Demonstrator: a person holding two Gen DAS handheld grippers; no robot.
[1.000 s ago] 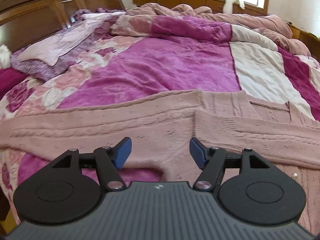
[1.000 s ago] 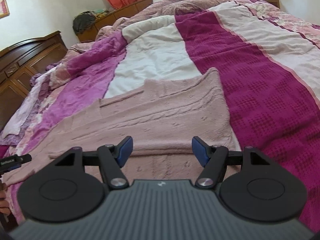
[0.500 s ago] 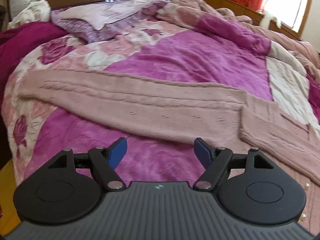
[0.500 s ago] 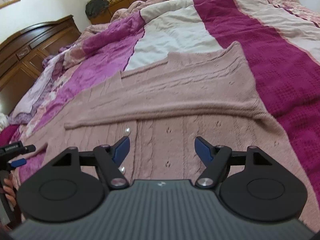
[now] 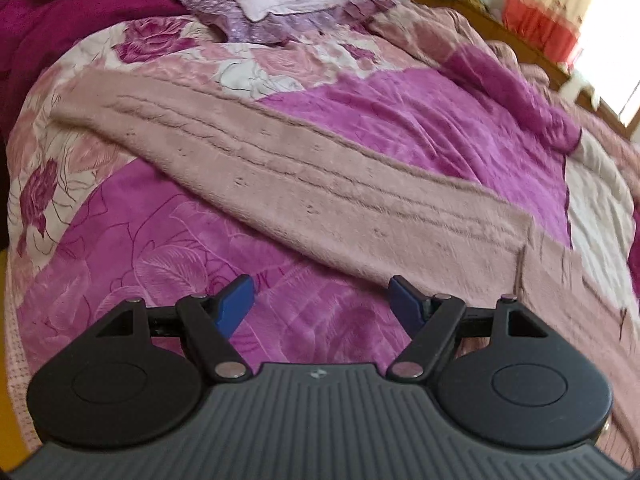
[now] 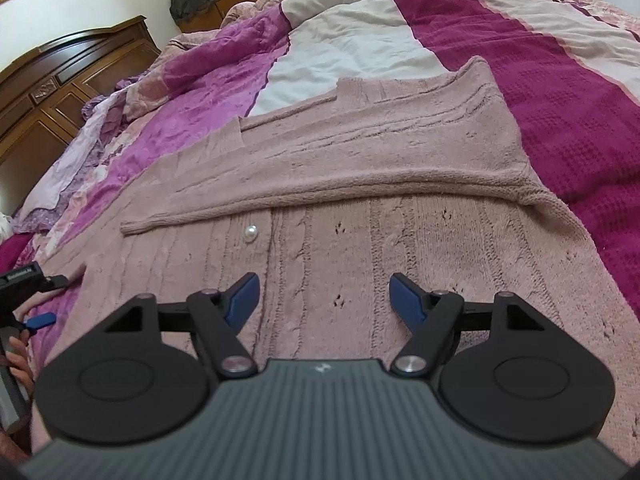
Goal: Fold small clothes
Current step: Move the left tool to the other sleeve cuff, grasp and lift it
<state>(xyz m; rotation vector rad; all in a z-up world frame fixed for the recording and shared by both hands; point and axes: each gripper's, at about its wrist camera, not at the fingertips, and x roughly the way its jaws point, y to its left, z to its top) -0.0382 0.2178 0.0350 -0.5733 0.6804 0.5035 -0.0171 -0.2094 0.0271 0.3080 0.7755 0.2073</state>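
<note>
Bed w/ magenta quilt [image 5: 420, 128]: pink cardigan [image 6: 360, 248] flat. Left gripper [image 5: 320, 304] wide, empty, its sleeve [image 5: 280, 176] at 12 o'clock. Right gripper [image 6: 322, 296] wide over body. Next, probably: pinch sleeve, fold inward.

Between the spread fingers of the left gripper [image 5: 322, 300] lies only flat magenta bedspread [image 5: 168, 264], with the pink cardigan's sleeve [image 5: 280, 176] stretched across just beyond. The right gripper [image 6: 323, 298] hangs over the cardigan [image 6: 400, 248], a pearl button [image 6: 251, 234] just ahead. Rumpled bedding [image 5: 280, 4] rises at the far left, before a wooden headboard [image 6: 60, 80].
</note>
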